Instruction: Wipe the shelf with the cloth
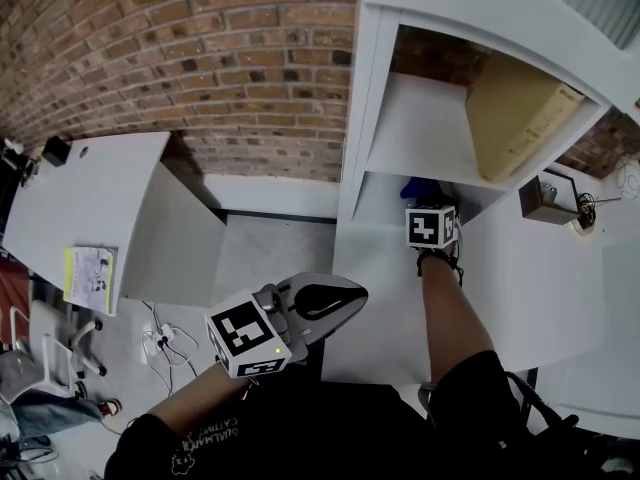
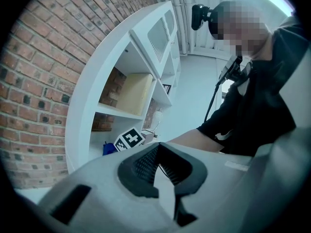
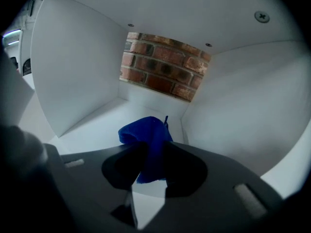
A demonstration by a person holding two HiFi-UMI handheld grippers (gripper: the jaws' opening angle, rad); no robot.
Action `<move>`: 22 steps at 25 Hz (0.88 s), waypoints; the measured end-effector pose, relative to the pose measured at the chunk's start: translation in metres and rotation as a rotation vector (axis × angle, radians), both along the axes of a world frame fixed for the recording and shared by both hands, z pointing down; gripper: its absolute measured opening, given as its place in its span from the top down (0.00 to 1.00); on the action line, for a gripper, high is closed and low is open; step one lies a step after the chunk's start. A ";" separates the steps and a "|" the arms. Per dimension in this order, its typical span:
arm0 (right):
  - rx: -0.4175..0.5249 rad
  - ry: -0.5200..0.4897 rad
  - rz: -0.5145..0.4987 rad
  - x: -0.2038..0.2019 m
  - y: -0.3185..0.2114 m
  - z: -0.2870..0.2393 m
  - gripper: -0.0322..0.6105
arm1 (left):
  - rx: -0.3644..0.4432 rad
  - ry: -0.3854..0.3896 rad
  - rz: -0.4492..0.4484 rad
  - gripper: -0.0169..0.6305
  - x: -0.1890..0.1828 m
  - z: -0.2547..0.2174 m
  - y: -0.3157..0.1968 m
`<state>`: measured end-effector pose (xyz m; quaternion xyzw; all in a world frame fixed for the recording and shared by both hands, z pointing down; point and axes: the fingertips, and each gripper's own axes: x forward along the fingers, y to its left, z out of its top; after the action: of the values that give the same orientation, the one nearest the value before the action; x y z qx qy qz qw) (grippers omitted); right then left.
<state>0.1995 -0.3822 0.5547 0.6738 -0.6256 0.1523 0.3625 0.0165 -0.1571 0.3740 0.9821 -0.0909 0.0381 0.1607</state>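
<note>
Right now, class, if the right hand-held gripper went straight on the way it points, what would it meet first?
The right hand-held gripper, shut on the blue cloth, points into the shelf compartment. Probably its floor comes first, then the brick wall behind; depth is unclear.

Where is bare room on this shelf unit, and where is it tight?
The lower compartment floor ahead of the cloth is bare, wall to wall. The upper compartment is free left of the cardboard box, crowded at the right.
</note>
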 end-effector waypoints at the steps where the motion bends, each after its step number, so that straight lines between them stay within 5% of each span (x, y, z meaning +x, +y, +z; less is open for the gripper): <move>1: 0.001 0.003 0.012 0.002 0.002 -0.001 0.77 | -0.006 0.007 -0.011 0.98 -0.001 0.000 -0.002; 15: 0.042 -0.029 0.226 0.043 0.021 -0.010 0.78 | 0.002 0.012 -0.020 0.98 -0.002 -0.006 0.003; 18: 0.069 -0.092 0.162 0.020 0.018 -0.014 0.78 | 0.007 0.012 -0.036 0.98 -0.006 -0.008 0.002; 22: 0.123 -0.111 -0.077 -0.051 0.015 -0.025 0.78 | 0.016 0.023 -0.054 0.98 -0.008 -0.016 0.000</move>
<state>0.1485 -0.3670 0.5296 0.6609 -0.6784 0.1366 0.2905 0.0087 -0.1572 0.3577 0.9809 -0.1155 0.0216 0.1547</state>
